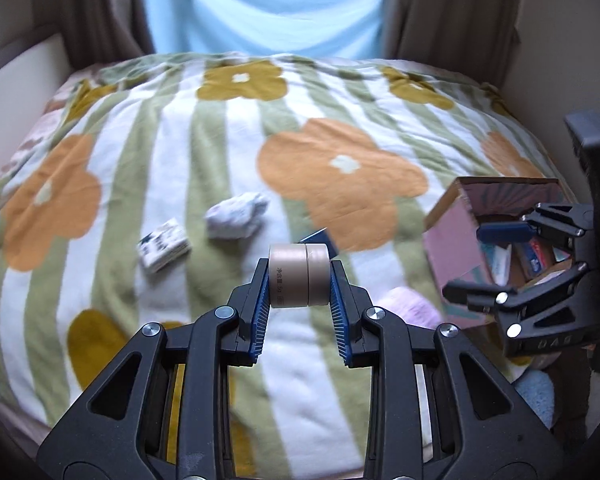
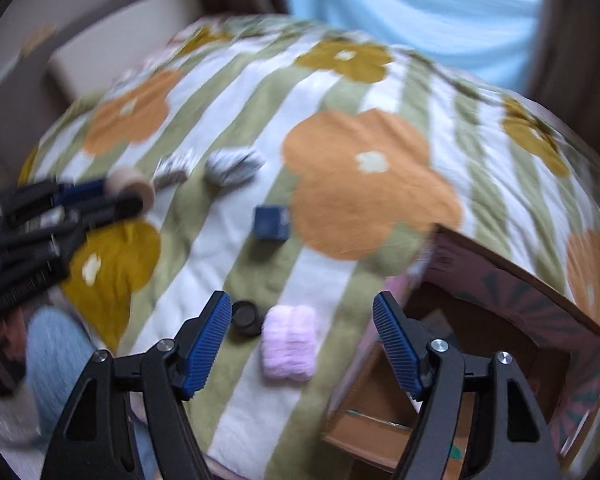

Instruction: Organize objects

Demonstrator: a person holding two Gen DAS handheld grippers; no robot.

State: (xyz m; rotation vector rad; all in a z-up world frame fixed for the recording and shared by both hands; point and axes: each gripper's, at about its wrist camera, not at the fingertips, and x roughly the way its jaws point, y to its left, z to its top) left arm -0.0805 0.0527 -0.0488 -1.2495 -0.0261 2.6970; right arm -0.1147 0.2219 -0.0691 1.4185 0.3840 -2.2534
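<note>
Blanket [image 1: 172, 152]: covers the bed, bears all loose items. Box [image 1: 450, 256]: at the blanket's right edge, several items inside. Folded cloth [image 2: 288, 342]: on the blanket just left of the box; small round container [image 2: 246, 316] close beside it, on its left. Square packet [image 2: 271, 222]: farther back, mid-blanket. Crumpled wad [image 1: 236, 216] and printed packet [image 1: 163, 245]: farthest back, side by side, packet leftmost.

Both wrist views close above the flowered blanket [image 1: 228, 152], facing the curtain [image 2: 420, 12], sharing the blanket.
</note>
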